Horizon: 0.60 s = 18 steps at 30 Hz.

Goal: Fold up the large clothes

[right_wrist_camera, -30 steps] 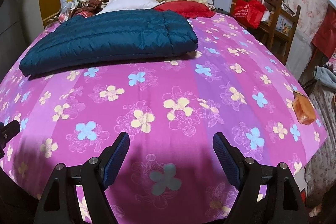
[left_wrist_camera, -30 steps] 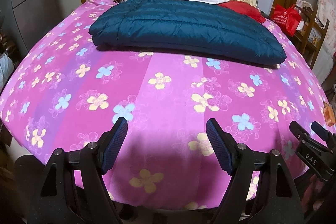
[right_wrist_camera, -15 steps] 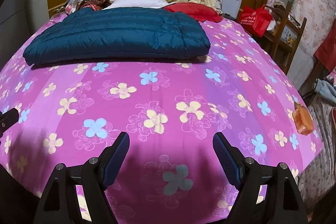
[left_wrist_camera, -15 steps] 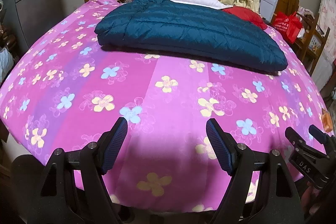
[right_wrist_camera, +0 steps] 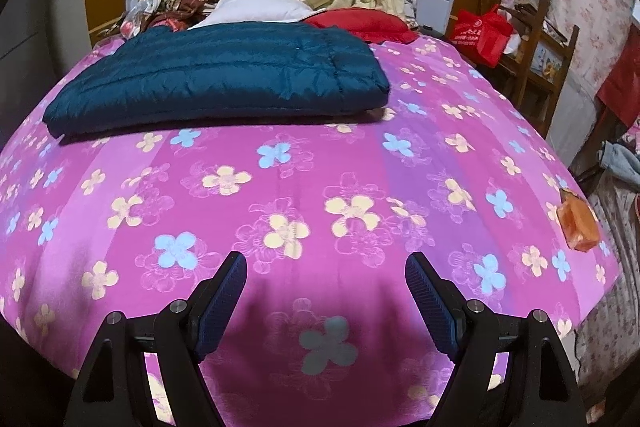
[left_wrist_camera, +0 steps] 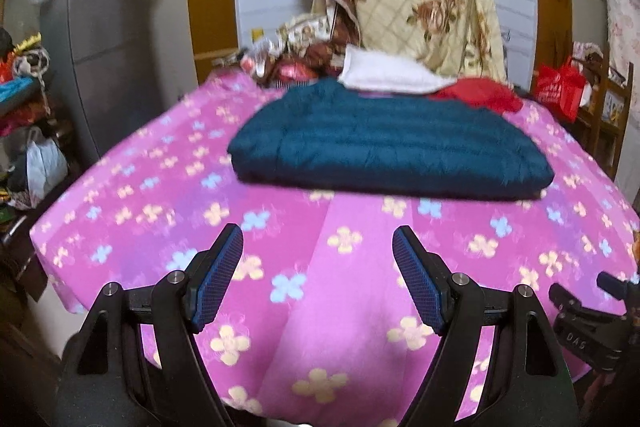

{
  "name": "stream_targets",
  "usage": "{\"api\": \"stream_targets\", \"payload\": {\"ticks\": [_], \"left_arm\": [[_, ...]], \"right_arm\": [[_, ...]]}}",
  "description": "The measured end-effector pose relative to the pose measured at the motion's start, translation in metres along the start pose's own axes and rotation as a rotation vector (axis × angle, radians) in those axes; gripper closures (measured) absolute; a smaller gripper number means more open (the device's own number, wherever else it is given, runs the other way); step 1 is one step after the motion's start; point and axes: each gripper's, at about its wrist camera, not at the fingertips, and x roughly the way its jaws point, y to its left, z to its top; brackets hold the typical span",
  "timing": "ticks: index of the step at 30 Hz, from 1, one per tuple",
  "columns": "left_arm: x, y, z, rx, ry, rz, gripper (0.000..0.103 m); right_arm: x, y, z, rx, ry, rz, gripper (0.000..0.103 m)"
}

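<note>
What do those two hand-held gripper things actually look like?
Each hand-held gripper, left and right, is a black plastic frame with silver screw heads and two angled fingers faced with dark blue ribbed pads. White letters, apparently "DAS", mark the right one's side. No cables, hands or sleeves show.

Bed (right_wrist_camera: 360, 155) under a pink flower-print sheet. Folded teal quilted jacket (right_wrist_camera: 224, 75) lies flat at far left-centre. White pillow (right_wrist_camera: 256, 7) and red cloth (right_wrist_camera: 360, 23) just behind it, touching. Small orange packet (right_wrist_camera: 578, 227) at near right edge, well apart.
</note>
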Motion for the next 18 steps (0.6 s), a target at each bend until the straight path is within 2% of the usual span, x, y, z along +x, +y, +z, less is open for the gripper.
{"api": "stream_targets", "payload": {"ticks": [3,8,11,14,18], "left_arm": [[-0.011,-0.003,0.004,0.02,-0.043,-0.002,0.02],[-0.026,-0.012,0.007,0.081,-0.084,0.006,0.019],[-0.029,-0.02,0.006,0.109,-0.066,0.017,0.019],[-0.027,-0.029,0.002,0.139,-0.024,-0.039,0.019],[-0.027,-0.038,-0.001,0.171,-0.016,-0.049,0.019]], "right_arm": [[-0.002,-0.009,0.0,0.031,-0.008,-0.002,0.024],[-0.004,-0.016,0.0,0.057,-0.02,0.015,0.024],[-0.004,-0.019,-0.001,0.063,-0.02,0.024,0.024],[-0.006,-0.022,-0.002,0.071,-0.029,0.022,0.024],[-0.009,-0.026,-0.002,0.078,-0.04,0.006,0.024]]}}
